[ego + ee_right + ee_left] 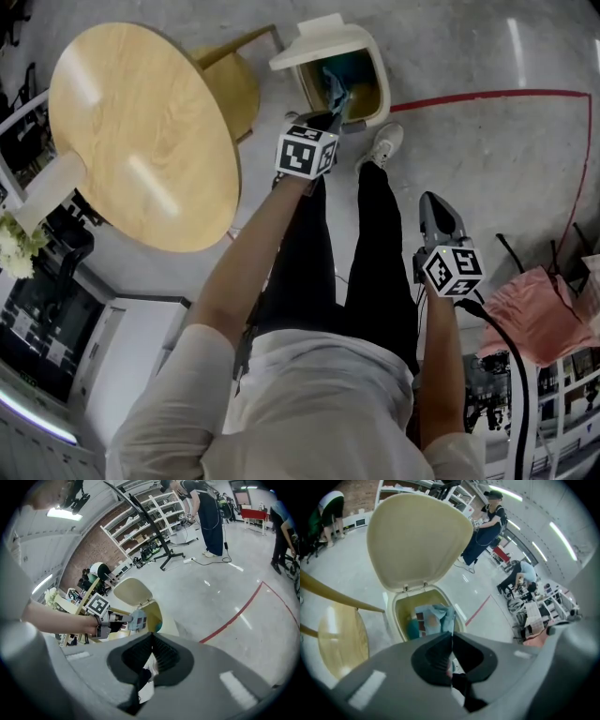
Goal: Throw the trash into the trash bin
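Observation:
The cream trash bin (378,67) stands on the floor with its lid (319,39) swung up, and its inside shows in the left gripper view past the rim (396,613). My left gripper (337,101) hangs right over the opening, shut on a light blue wrapper (335,86) (433,618). The right gripper view shows that gripper (127,619) from the side, holding the wrapper (138,619) above the bin (157,616). My right gripper (433,199) (151,637) hangs lower right beside my leg, shut with nothing between its jaws.
A round wooden table (141,131) and a wooden chair (230,84) stand left of the bin. My white shoe (384,145) is by the bin's foot. A red floor line (487,94) runs right. A pink cloth (534,314) lies lower right. People stand farther off (487,522).

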`<move>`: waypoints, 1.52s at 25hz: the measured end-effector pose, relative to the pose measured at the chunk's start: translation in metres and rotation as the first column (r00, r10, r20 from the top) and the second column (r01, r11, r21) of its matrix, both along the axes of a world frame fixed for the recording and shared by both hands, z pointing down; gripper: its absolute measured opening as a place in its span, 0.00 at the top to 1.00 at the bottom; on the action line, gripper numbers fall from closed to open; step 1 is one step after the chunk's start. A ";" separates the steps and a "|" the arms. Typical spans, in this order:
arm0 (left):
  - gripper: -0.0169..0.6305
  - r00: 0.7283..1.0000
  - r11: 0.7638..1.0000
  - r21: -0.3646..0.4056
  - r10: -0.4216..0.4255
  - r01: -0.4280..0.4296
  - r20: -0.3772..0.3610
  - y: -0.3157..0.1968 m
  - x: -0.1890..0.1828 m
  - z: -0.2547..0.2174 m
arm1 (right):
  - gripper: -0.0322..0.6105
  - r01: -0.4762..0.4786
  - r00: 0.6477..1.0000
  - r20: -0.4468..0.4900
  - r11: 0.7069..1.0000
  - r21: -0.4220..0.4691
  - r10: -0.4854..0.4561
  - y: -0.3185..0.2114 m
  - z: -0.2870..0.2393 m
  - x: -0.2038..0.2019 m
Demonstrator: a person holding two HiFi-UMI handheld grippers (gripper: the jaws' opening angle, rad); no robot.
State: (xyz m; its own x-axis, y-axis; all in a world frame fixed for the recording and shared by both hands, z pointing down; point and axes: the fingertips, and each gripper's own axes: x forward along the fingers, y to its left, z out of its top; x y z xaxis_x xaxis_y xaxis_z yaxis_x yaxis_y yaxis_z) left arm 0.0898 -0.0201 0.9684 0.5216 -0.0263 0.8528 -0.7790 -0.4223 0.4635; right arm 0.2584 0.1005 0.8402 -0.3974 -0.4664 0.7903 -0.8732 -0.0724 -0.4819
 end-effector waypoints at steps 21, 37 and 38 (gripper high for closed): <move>0.84 1.000 1.000 0.010 -0.005 0.005 0.000 0.005 -0.003 -0.017 | 0.95 -0.008 1.000 0.000 1.000 0.016 0.008 -0.005 -0.012 -0.004; 0.91 1.000 0.995 0.103 0.010 -0.008 -0.022 0.011 -0.008 -0.143 | 0.95 0.029 0.999 -0.041 0.995 0.099 -0.025 -0.003 -0.098 -0.013; 0.91 1.000 0.994 0.111 0.016 -0.013 -0.027 0.012 -0.008 -0.153 | 0.95 0.031 0.999 -0.043 0.994 0.104 -0.027 -0.002 -0.104 -0.014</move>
